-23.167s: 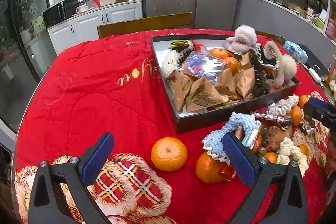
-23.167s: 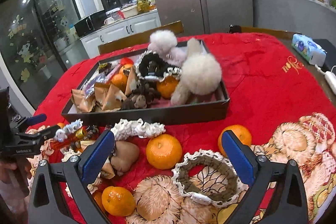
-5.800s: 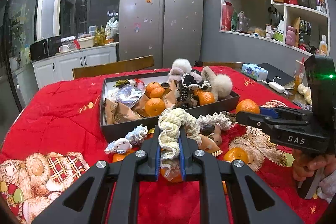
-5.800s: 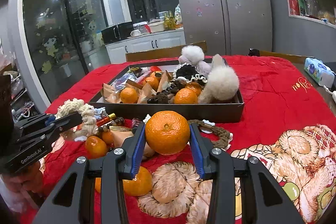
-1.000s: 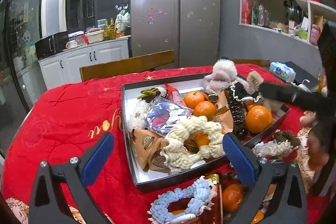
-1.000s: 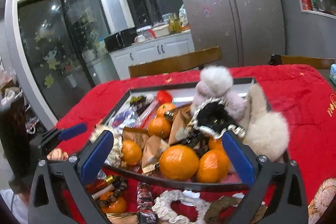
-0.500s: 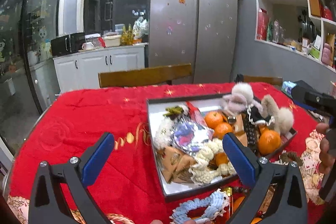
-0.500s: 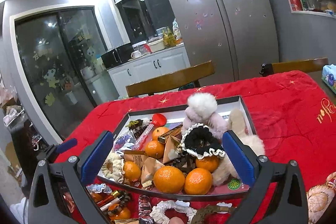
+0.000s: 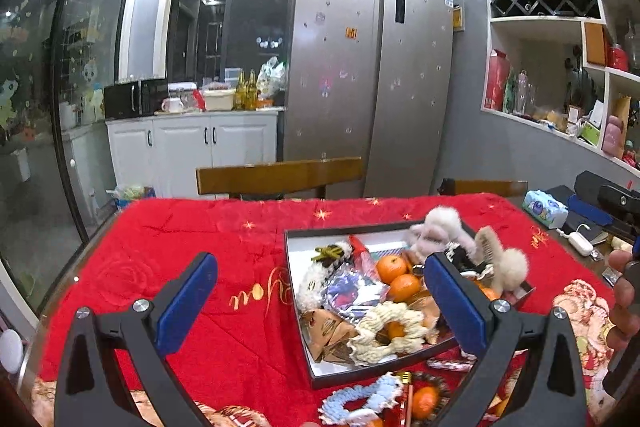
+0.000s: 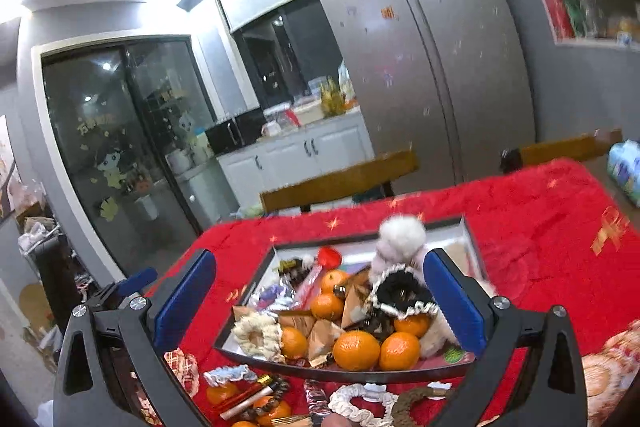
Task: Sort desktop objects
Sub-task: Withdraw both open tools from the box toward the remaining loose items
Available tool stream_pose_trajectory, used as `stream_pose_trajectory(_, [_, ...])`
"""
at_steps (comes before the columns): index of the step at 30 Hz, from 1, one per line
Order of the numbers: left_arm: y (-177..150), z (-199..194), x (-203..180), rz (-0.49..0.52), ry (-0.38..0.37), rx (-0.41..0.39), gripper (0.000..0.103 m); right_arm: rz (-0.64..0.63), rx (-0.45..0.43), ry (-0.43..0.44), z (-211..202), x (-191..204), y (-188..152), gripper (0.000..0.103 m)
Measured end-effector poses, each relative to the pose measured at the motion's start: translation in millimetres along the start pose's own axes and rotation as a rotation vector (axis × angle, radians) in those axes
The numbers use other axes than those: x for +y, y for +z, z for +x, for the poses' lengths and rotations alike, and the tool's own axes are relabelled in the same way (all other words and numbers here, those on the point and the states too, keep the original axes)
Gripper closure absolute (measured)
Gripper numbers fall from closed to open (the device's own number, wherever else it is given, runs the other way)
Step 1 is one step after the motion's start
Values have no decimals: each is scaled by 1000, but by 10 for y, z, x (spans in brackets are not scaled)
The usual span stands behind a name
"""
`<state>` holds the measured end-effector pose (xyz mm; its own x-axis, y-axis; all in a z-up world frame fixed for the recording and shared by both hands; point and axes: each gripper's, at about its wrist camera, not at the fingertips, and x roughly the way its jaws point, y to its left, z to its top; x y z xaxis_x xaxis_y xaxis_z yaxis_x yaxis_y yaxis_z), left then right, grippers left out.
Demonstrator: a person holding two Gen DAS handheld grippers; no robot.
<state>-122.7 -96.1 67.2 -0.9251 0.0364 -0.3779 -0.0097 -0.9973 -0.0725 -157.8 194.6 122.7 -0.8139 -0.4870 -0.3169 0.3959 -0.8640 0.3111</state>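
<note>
Both tools have pulled up and back from the tray since a second ago, and I now look down on the table from higher. My left gripper (image 9: pixel 320 301) is spread wide with nothing between its pads; my right gripper (image 10: pixel 320 301) is the same, released and empty.

Nearest to me, on the red tablecloth (image 9: pixel 168 251) in front of the tray, unsorted things remain: a blue scrunchie (image 9: pixel 360 397), a white lace scrunchie (image 10: pixel 360 403), a brown braided band (image 10: pixel 412 401), loose oranges (image 10: pixel 220 393) and a gold-capped tube (image 10: pixel 250 393). I judge the sorting well along but unfinished, with this near cluster left to collect.

Beyond them the dark tray (image 10: pixel 340 371) is crowded. At its near edge lie the cream scrunchie (image 9: pixel 390 329) and two large oranges (image 10: pixel 356 349), one of which I just dropped in. Brown paper packets (image 9: pixel 326 327) sit beside them, then a black frilled scrunchie (image 10: pixel 400 293), smaller oranges (image 9: pixel 392 267) and a foil packet (image 9: pixel 352 289). At the far end sit fluffy pom-pom clips (image 9: pixel 442 223) and a red-tipped item (image 10: pixel 330 257).
</note>
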Motion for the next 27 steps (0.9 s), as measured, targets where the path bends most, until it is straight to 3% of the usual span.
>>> stream_pose_trajectory(12, [294,-770,-154,34,-39,-102,0,-131,-101,-86,-569,317,99,0])
stream_pose_trajectory(19, [231,-856,-216,58,-50,-95,0,-117,-106,-108,-713,256,3,0])
stream_pose_trajectory(27, [43,-684,-163,71,-38,-38,0,-144,-106,-117,-773,105,-244,0])
